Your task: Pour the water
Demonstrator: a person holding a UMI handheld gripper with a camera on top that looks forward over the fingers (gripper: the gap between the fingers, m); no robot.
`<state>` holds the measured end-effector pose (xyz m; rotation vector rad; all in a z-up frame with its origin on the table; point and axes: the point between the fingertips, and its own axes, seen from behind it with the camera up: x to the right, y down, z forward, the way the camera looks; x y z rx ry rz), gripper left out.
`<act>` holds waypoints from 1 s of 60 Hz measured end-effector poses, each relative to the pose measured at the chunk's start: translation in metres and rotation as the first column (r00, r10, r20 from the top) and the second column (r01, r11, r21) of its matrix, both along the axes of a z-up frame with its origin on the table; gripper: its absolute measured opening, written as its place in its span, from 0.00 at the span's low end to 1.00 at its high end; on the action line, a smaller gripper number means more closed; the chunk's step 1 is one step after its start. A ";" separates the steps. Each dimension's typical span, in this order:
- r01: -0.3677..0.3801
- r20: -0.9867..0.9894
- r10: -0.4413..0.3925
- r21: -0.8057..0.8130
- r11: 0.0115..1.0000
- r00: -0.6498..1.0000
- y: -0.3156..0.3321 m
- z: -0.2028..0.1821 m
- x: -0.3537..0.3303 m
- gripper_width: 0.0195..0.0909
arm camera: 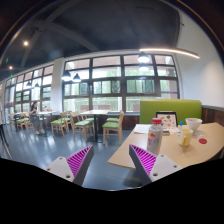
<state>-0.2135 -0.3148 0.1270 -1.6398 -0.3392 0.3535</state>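
Fingers (80,160) were held apart (nothing gripped), well short of the bottle (154,136), which could be toppled by a misjudged approach.

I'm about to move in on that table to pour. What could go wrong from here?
1. The gripper is open and empty, well short of the table, so grasping comes first.
2. The clear bottle stands near the table's edge; a nudge from a finger might tip it off.
3. The white cup, yellow item and red object crowd the area beyond the bottle, so spills or knocks seem likely.
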 end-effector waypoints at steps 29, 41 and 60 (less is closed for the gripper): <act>0.224 0.013 -0.224 0.002 0.975 0.974 0.071 -0.016 0.083 0.86; 0.345 0.025 -0.346 0.017 0.938 0.938 0.132 -0.014 0.123 0.85; 0.358 0.061 -0.359 0.019 0.933 0.932 0.225 -0.030 0.105 0.84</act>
